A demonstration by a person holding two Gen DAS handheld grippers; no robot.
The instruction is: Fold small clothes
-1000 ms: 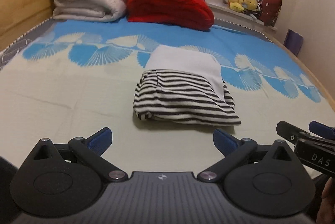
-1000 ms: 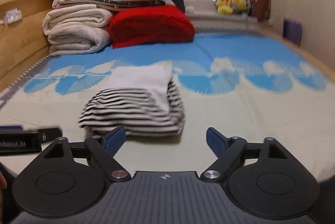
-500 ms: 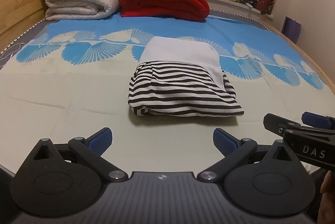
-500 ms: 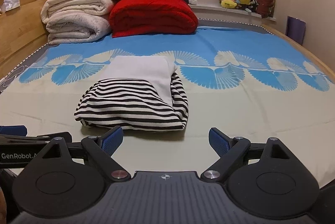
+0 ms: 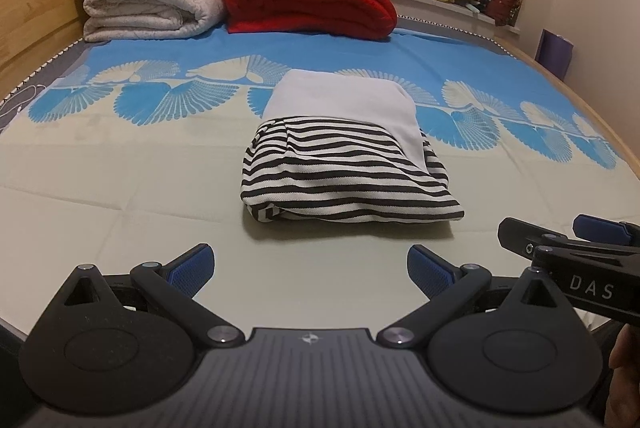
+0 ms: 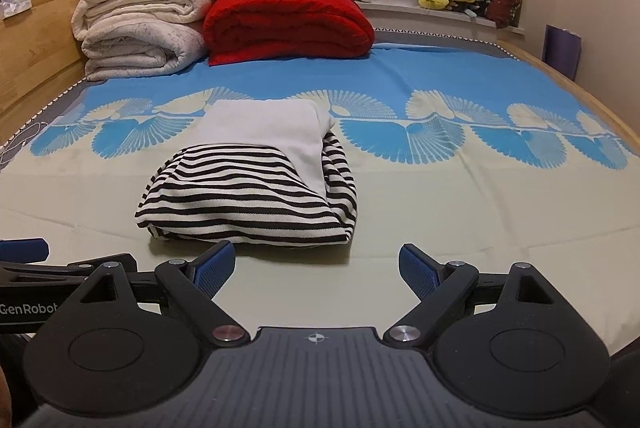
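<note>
While spread wide and holding nothing, left gripper (image 5: 310, 266) and right gripper (image 6: 316, 266) hover just short of folded striped garment (image 6: 256, 195), lying mid-bed (image 6: 480, 211), bare sheet all around its edges.

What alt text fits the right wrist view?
A folded black-and-white striped garment with a white panel lies on a blue-patterned bed, just beyond the open, empty right gripper. Folded blankets are stacked behind.
</note>
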